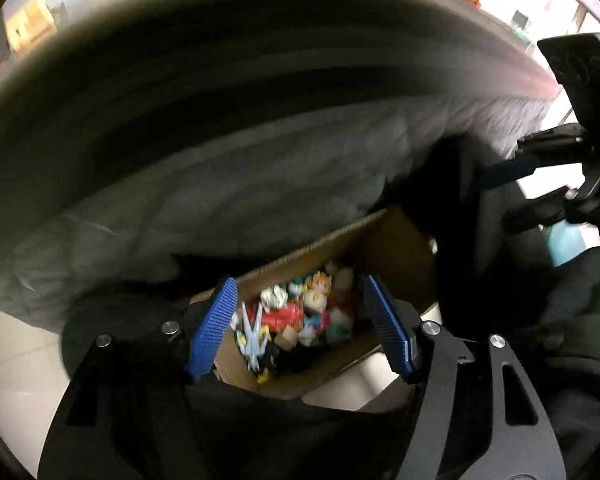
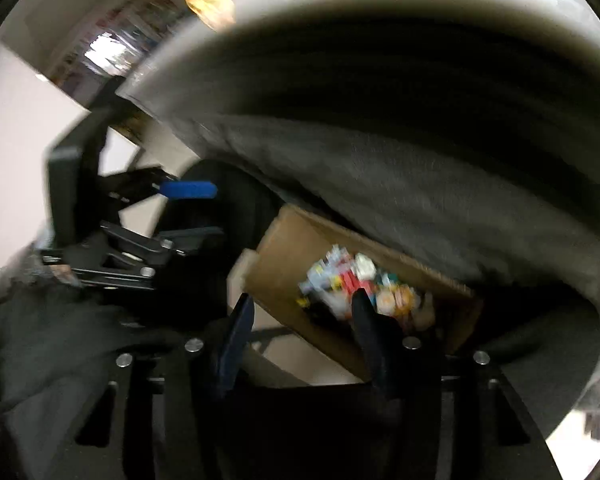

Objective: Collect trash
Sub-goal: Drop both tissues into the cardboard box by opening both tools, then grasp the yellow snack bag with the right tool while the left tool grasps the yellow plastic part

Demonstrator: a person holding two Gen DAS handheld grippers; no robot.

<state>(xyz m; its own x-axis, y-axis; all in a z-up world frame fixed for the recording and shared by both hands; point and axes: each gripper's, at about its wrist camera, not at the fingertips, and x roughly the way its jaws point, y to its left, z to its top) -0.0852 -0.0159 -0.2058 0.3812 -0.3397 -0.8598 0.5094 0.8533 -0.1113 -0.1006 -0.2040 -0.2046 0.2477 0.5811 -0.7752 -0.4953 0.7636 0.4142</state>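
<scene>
We see one cardboard box (image 1: 384,248) standing open on the pale floor (image 1: 16,360), tucked against the lower edge of a grey quilted cover (image 1: 260,184) that hangs down from above, and it holds a jumble of colourful trash (image 1: 296,312): crumpled wrappers and small packets in red, white, yellow and teal, too blurred for us to count piece by piece or to read any brand or writing. From the left wrist view we look almost straight down into the box between the two blue ribbed pads (image 1: 214,328) of the left gripper (image 1: 300,326), whose jaws stand well apart with nothing clamped between them. That view also shows the right gripper (image 1: 540,188) off at the right edge, seen from the side, one of its fingers blue. The right wrist view gives what the other does not: the box from its near corner, one flap (image 2: 240,276) folded outward, and the left gripper (image 2: 192,212) at the left of the picture with one blue pad showing. The right gripper (image 2: 300,336) hangs above the box's near wall, its jaws parted and empty, the trash showing beyond the tip of one finger. Dark clothing (image 2: 40,360) fills the lower left of this view. Both pictures are smeared by motion.
</scene>
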